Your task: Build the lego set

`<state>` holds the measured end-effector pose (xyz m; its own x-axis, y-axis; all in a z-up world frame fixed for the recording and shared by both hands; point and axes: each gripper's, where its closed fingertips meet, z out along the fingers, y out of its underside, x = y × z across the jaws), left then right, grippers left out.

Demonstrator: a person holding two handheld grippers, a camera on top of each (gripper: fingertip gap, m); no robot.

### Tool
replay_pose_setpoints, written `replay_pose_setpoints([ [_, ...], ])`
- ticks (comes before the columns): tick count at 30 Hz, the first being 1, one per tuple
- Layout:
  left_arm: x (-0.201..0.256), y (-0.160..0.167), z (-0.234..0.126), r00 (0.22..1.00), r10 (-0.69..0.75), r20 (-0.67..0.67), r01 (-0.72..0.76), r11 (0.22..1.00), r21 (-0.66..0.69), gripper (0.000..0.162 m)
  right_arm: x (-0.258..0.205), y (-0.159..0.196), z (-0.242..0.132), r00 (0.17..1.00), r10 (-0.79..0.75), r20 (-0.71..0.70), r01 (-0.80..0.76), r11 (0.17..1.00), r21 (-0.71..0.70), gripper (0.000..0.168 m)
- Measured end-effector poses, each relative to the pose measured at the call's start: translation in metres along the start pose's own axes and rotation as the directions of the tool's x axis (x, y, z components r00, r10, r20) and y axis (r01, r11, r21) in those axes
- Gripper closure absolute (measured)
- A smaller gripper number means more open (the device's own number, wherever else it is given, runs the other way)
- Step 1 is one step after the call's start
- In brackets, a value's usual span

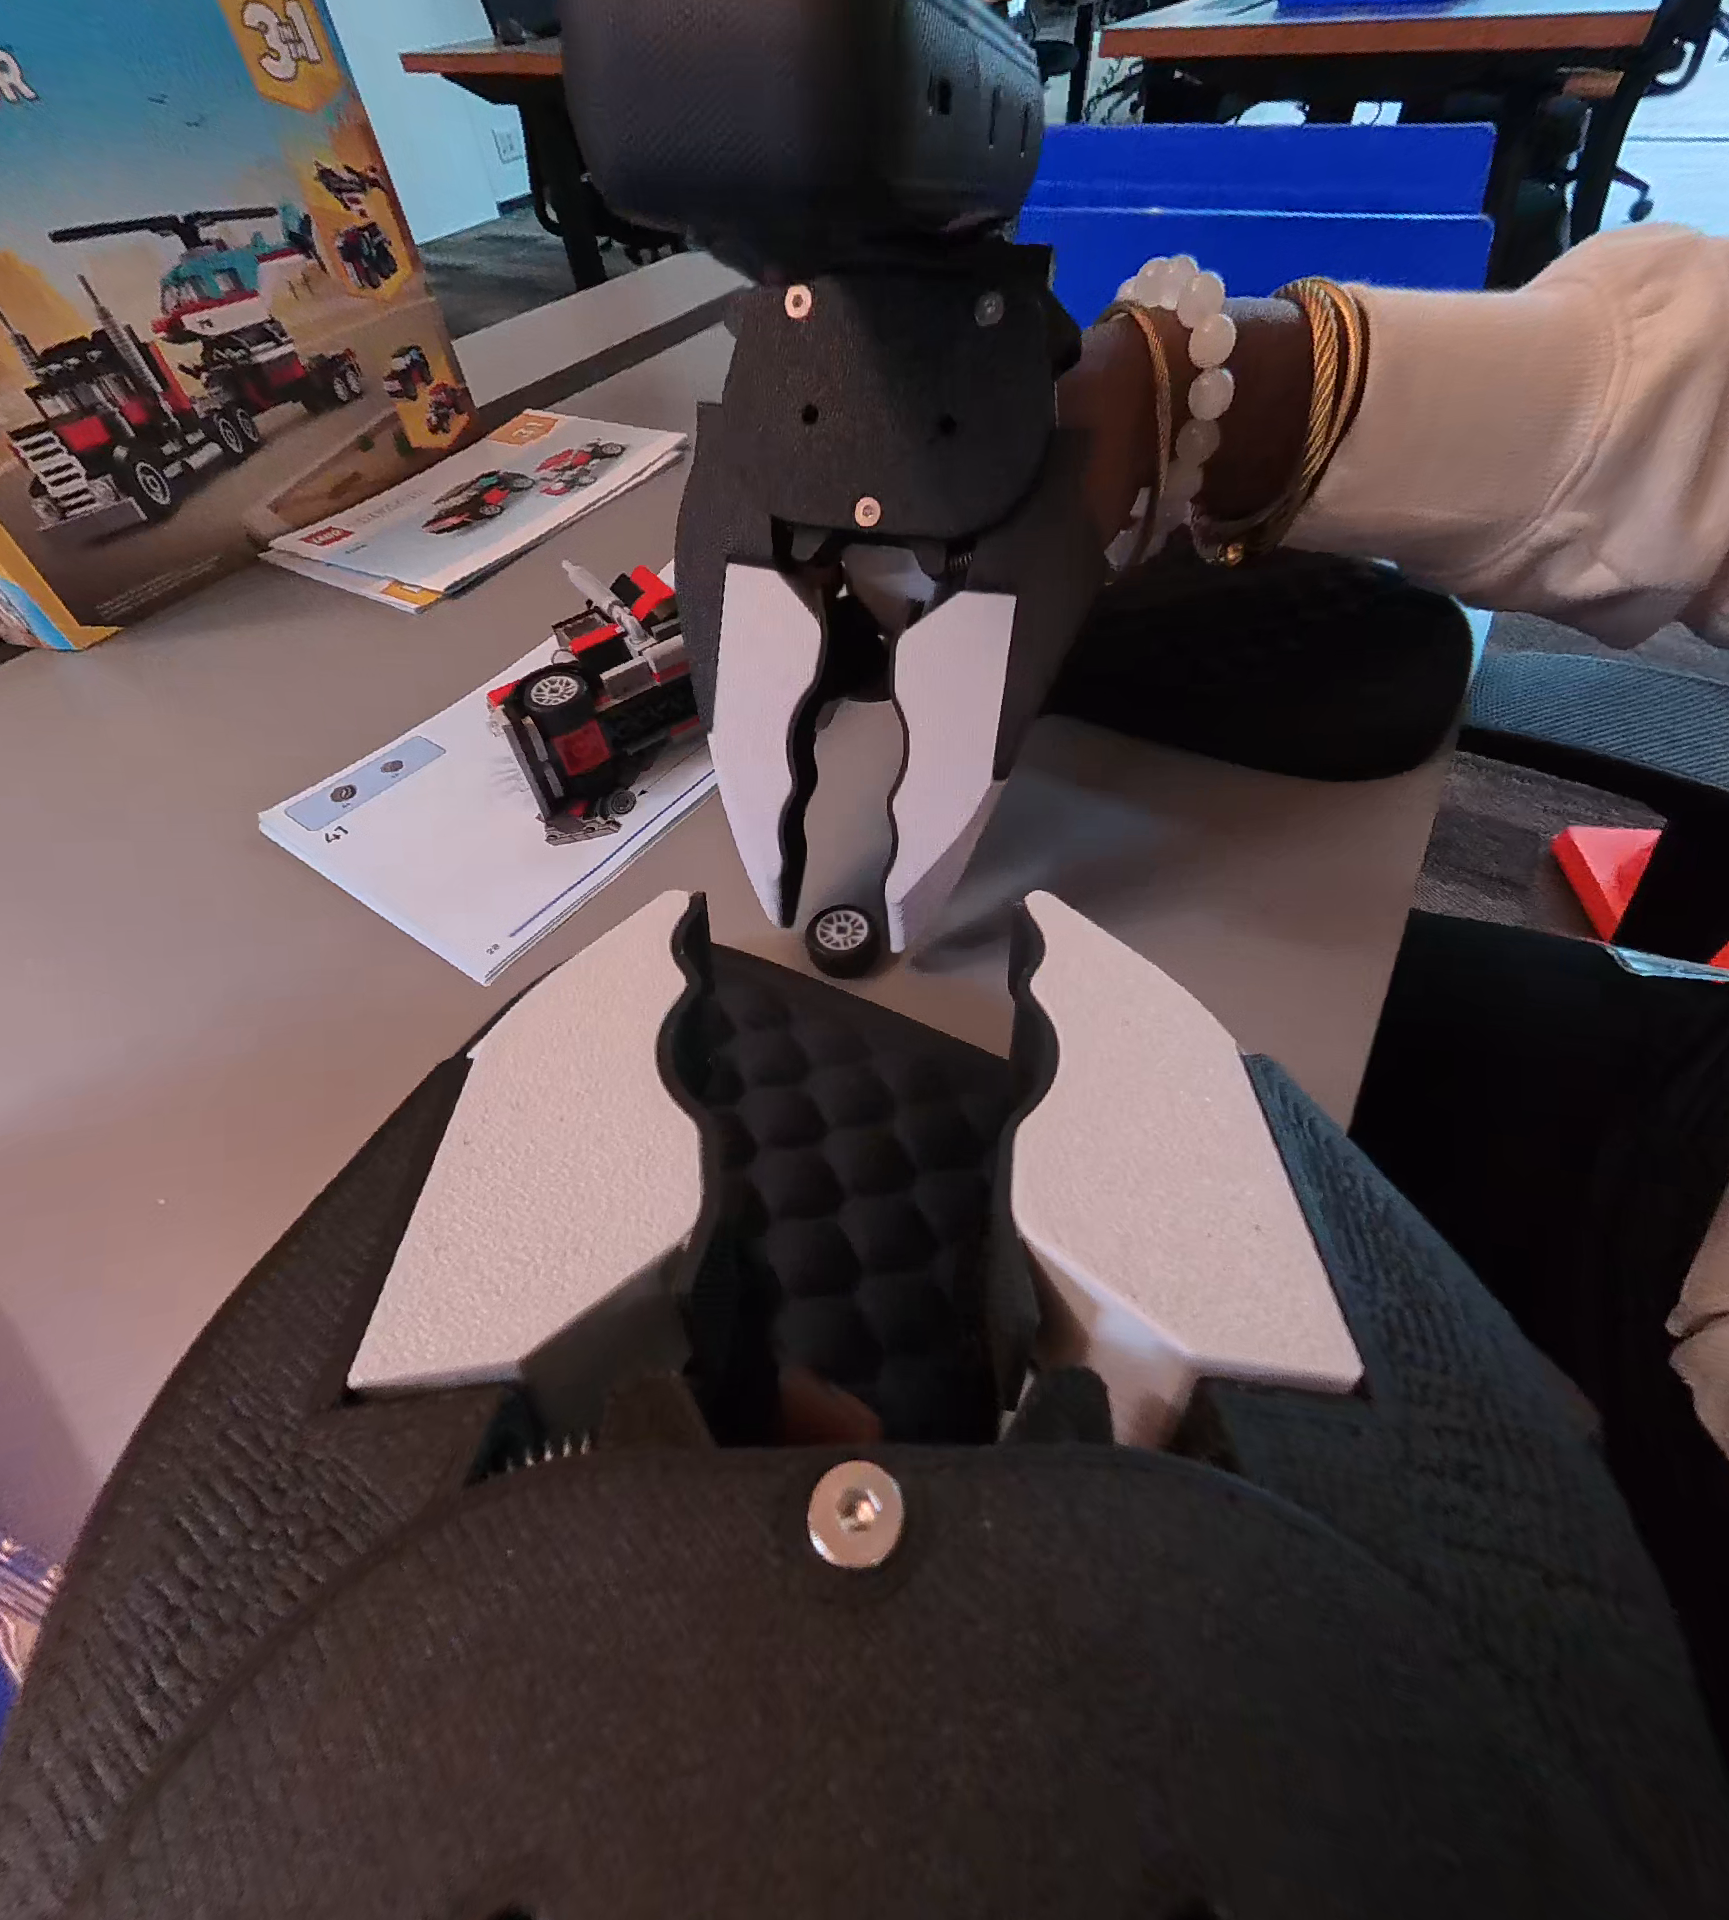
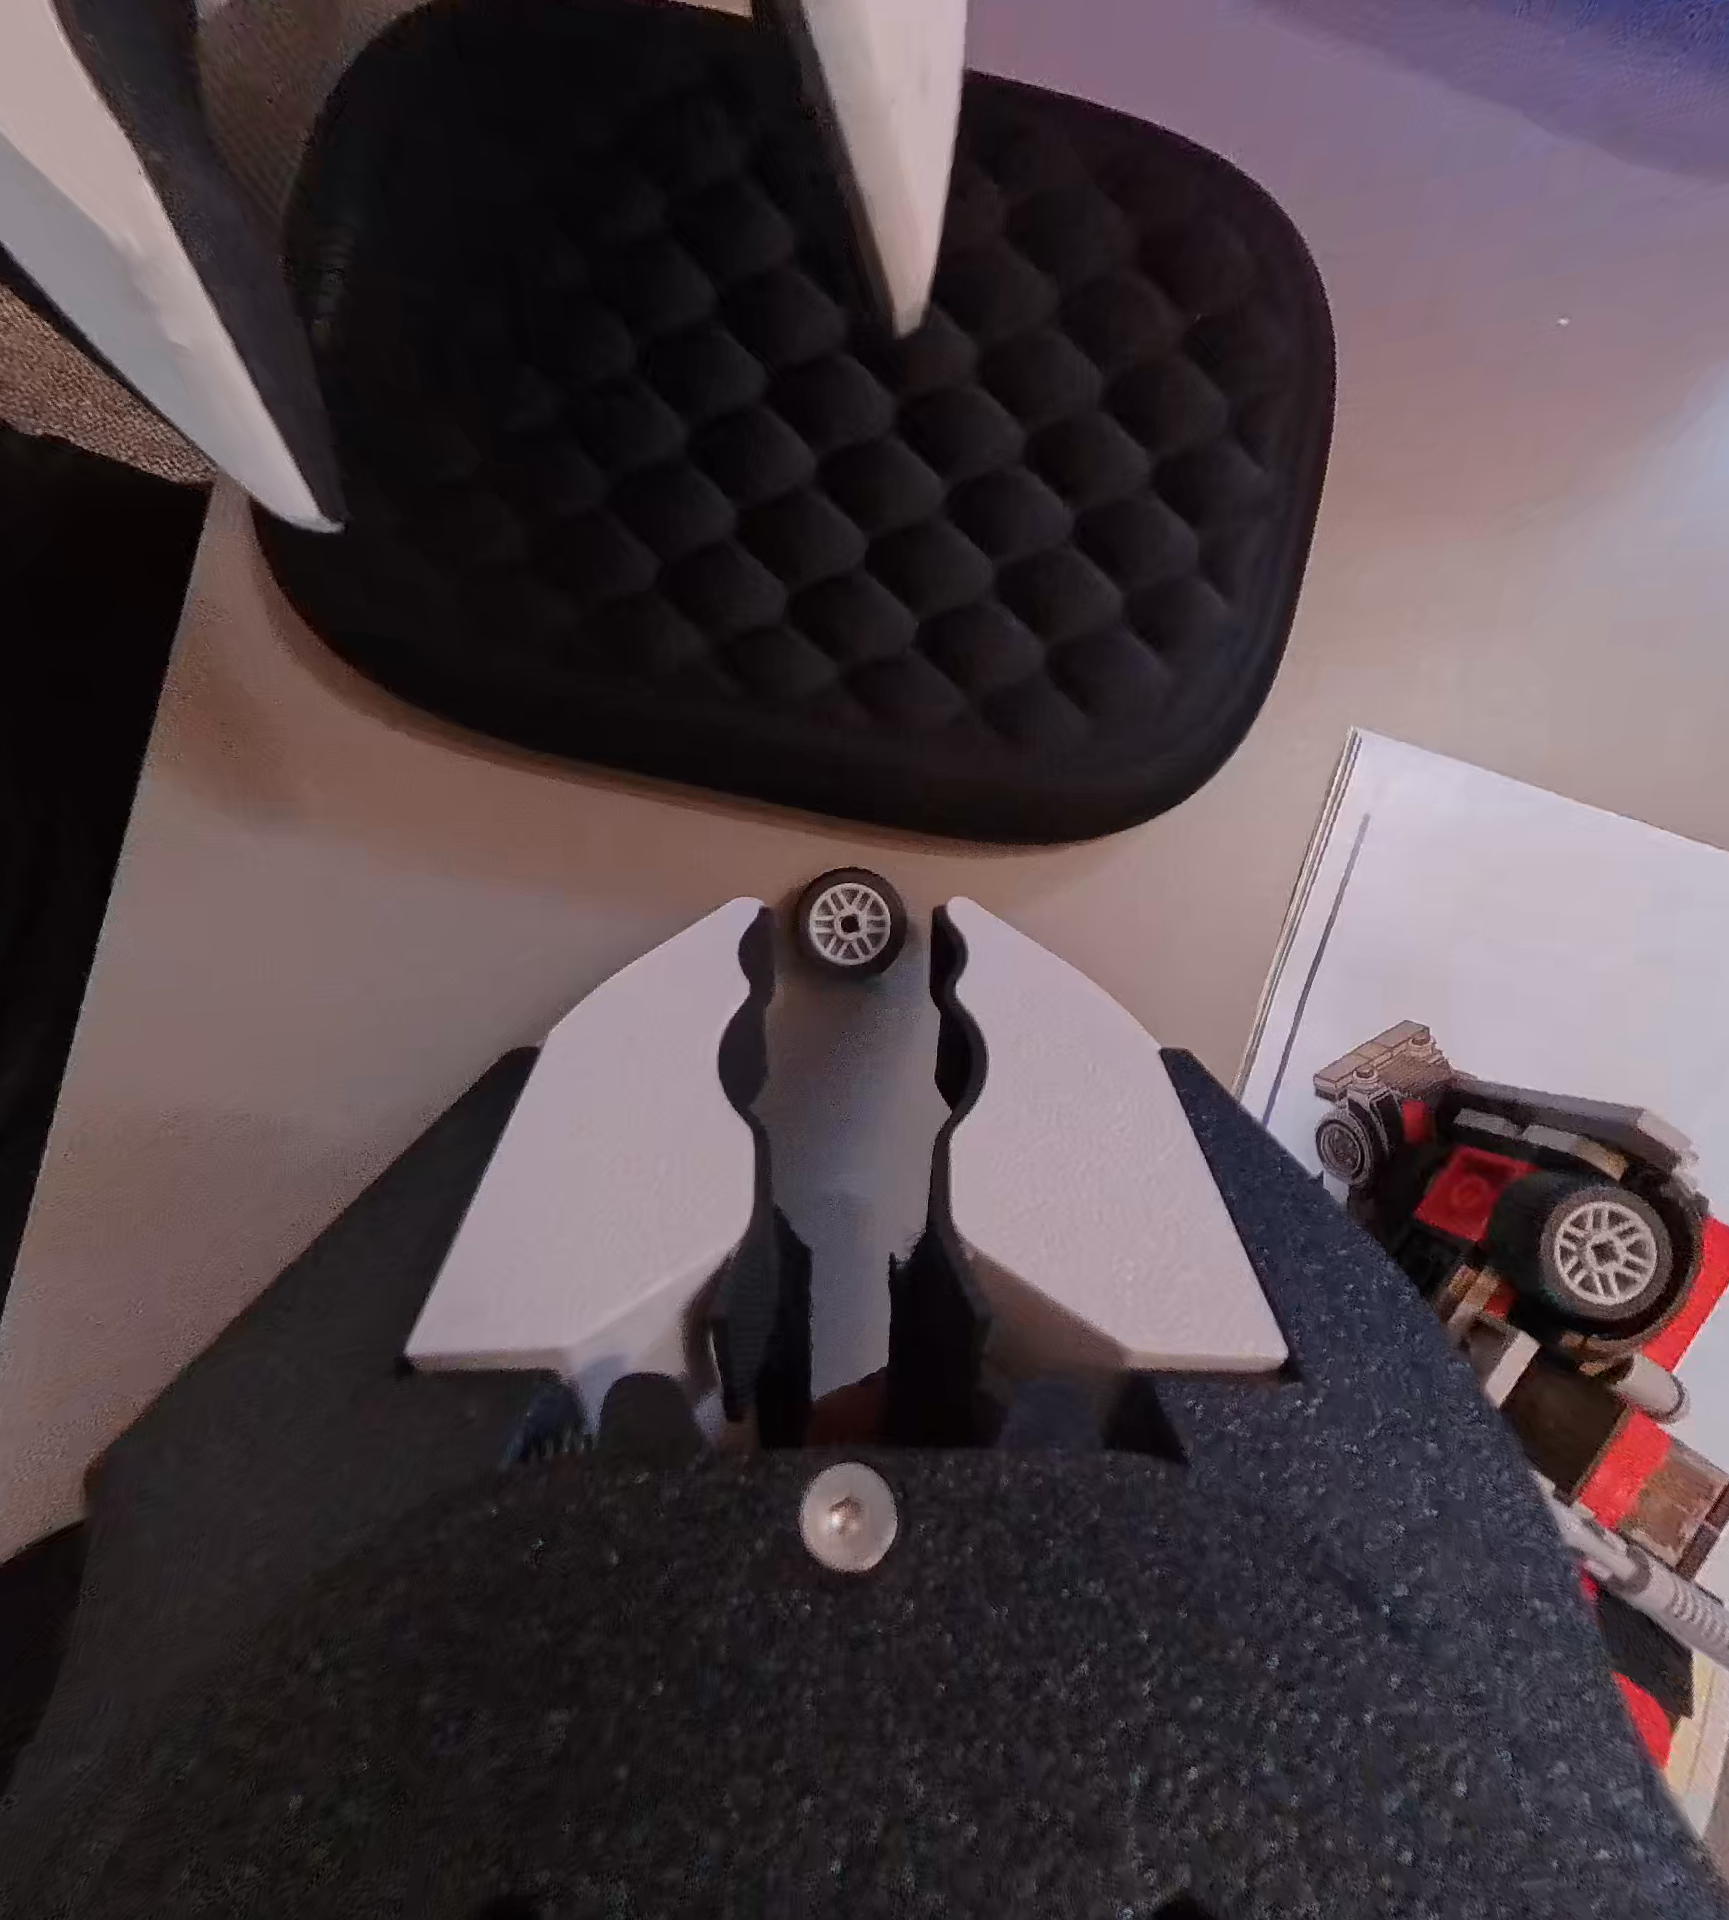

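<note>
Right gripper (image 2: 849,914) jaws parted around loose wheel (image 2: 851,923) on table (image 2: 320,831), left gripper (image 1: 855,914) jaws spread, empty

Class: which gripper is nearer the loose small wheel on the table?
Right. The right gripper has its open fingers either side of the wheel, at their tips. The left gripper is open, farther back, facing it.

Grey table (image 1: 112,1039); desks (image 1: 1359,42) and office chairs (image 1: 1691,62) behind.

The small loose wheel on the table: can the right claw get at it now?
Probably yes. The wheel lies on the bare table just ahead of the open right claw, its fingertips on either side. Nothing stands between them.
</note>
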<state>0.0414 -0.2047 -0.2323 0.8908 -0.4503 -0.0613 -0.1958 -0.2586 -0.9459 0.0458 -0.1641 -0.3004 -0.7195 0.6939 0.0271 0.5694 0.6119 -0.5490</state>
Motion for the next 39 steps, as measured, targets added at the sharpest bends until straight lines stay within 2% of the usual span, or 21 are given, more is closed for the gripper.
replay_pose_setpoints([
  [3, -0.003, 0.001, 0.004, 1.000, 0.012, -0.012, -0.012, 1.000, -0.022, 0.106, 0.000, 0.002, 0.004, 1.000, -0.005, 0.010, 0.005, 1.000, -0.012, 0.145],
  [12, -0.017, -0.007, 0.022, 0.997, 0.061, -0.037, -0.063, 0.996, -0.059, 0.106, 0.003, 0.004, 0.000, 1.000, -0.009, -0.011, 0.009, 1.000, 0.006, 0.147],
  [14, -0.026, -0.012, 0.030, 0.998, 0.039, -0.044, -0.041, 0.998, -0.055, 0.106, 0.007, 0.004, -0.020, 0.998, 0.006, -0.068, -0.002, 0.998, 0.063, 0.147],
  [17, -0.044, -0.026, 0.055, 0.998, 0.021, -0.051, -0.024, 0.998, -0.055, 0.106, 0.020, 0.019, -0.080, 0.965, 0.173, -0.197, -0.125, 0.964, 0.233, 0.147],
  [19, -0.048, -0.038, 0.081, 0.989, 0.121, -0.079, -0.125, 0.991, -0.041, 0.112, 0.031, 0.050, -0.117, 0.909, 0.305, -0.284, -0.224, 0.932, 0.283, 0.147],
  [21, -0.044, -0.037, 0.109, 0.946, 0.295, -0.136, -0.308, 0.948, -0.079, 0.122, 0.034, 0.078, -0.132, 0.868, 0.378, -0.322, -0.292, 0.913, 0.286, 0.147],
  [23, -0.049, -0.022, 0.132, 0.849, 0.500, -0.171, -0.526, 0.830, -0.188, 0.125, 0.034, 0.095, -0.129, 0.851, 0.398, -0.342, -0.327, 0.912, 0.247, 0.147],
  [25, -0.049, -0.015, 0.148, 0.783, 0.583, -0.218, -0.621, 0.752, -0.220, 0.126, 0.032, 0.096, -0.118, 0.855, 0.393, -0.339, -0.326, 0.915, 0.237, 0.147],
  [28, -0.050, -0.013, 0.163, 0.767, 0.591, -0.250, -0.637, 0.747, -0.188, 0.131, 0.032, 0.096, -0.101, 0.864, 0.368, -0.344, -0.311, 0.927, 0.210, 0.147],
  [30, -0.051, -0.010, 0.167, 0.729, 0.630, -0.268, -0.678, 0.718, -0.155, 0.132, 0.036, 0.101, -0.094, 0.860, 0.350, -0.371, -0.304, 0.936, 0.177, 0.147],
  [35, -0.061, -0.016, 0.179, 0.679, 0.685, -0.266, -0.729, 0.673, -0.127, 0.141, 0.055, 0.110, -0.098, 0.844, 0.329, -0.423, -0.296, 0.944, 0.145, 0.147],
  [39, -0.067, -0.017, 0.190, 0.693, 0.675, -0.251, -0.716, 0.684, -0.136, 0.143, 0.071, 0.116, -0.108, 0.845, 0.332, -0.420, -0.305, 0.943, 0.133, 0.147],
])
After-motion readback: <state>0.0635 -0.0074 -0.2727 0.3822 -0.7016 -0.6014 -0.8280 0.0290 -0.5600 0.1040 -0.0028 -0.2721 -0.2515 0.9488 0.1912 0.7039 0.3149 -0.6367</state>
